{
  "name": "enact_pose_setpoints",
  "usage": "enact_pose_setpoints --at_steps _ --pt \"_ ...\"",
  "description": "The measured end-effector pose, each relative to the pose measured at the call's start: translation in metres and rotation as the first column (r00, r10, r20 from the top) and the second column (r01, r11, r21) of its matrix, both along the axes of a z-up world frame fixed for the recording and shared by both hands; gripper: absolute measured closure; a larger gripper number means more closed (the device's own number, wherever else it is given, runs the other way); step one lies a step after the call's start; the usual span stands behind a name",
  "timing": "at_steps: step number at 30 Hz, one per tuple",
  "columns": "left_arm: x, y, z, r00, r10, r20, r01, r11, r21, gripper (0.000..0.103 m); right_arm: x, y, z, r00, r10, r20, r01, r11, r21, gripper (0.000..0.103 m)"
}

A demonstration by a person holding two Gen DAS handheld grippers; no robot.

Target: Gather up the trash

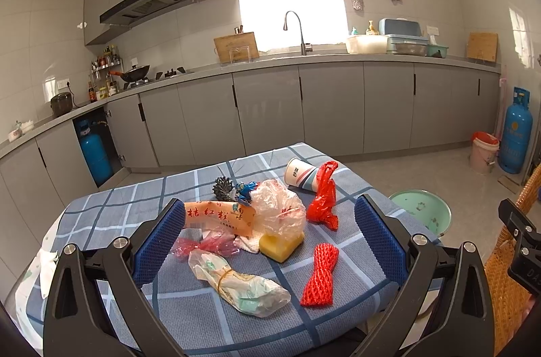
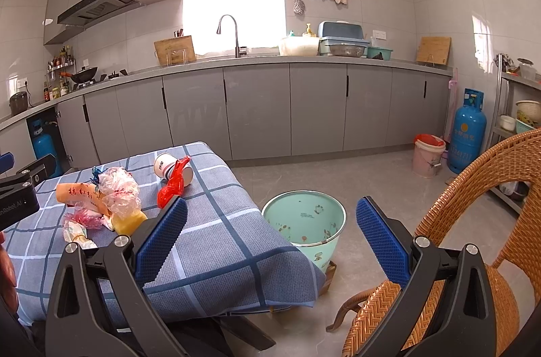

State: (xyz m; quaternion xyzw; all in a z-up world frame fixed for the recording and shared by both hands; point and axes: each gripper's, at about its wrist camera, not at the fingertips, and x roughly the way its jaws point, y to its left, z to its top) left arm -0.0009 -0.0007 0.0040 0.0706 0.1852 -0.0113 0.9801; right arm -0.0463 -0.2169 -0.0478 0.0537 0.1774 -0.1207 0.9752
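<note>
Trash lies in a heap on the blue checked tablecloth (image 1: 209, 316): an orange wrapper (image 1: 219, 216), a clear crumpled bag (image 1: 279, 210), a yellow sponge (image 1: 280, 247), a red plastic bag (image 1: 323, 198), a paper cup (image 1: 301, 174), red foam netting (image 1: 319, 276), and a rolled clear bag (image 1: 236, 282). My left gripper (image 1: 270, 242) is open above the near part of the heap, nothing between its pads. My right gripper (image 2: 272, 242) is open off the table's right corner, above the mint green bin (image 2: 304, 221) on the floor. The red plastic bag (image 2: 172, 183) and cup (image 2: 169, 167) show at its left.
A wicker chair (image 2: 473, 221) stands close on the right. A pink bucket (image 2: 427, 157) and a blue gas cylinder (image 2: 466, 134) are by the far wall. Grey kitchen cabinets (image 2: 257, 110) run along the back. White tissue (image 1: 47, 265) hangs at the table's left edge.
</note>
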Motion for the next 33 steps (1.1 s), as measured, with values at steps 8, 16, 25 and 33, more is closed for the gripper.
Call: enact_pose_setpoints --at_steps 8,16,25,33 --pt "0.0015 -0.0016 0.0016 1.000 0.002 0.004 -0.002 1.000 0.002 0.005 -0.0007 0.0005 -0.0003 1.000 -0.001 -0.001 0.001 1.000 0.001 0.005" --pt "-0.0023 0.0014 0.0030 1.000 0.001 0.007 -0.001 1.000 0.002 0.005 -0.0008 0.0001 -0.0008 1.000 -0.002 0.000 0.002 1.000 0.001 0.005" --pt "-0.0038 0.0020 0.0066 1.000 0.004 0.010 -0.004 1.000 0.004 0.005 -0.0006 -0.0001 -0.0008 1.000 -0.001 -0.002 0.001 1.000 0.003 0.005" --pt "-0.0043 0.0025 0.0078 1.000 0.005 0.012 -0.005 1.000 0.004 0.005 -0.0005 0.0005 -0.0020 1.000 -0.001 -0.001 0.001 1.000 0.003 0.005"
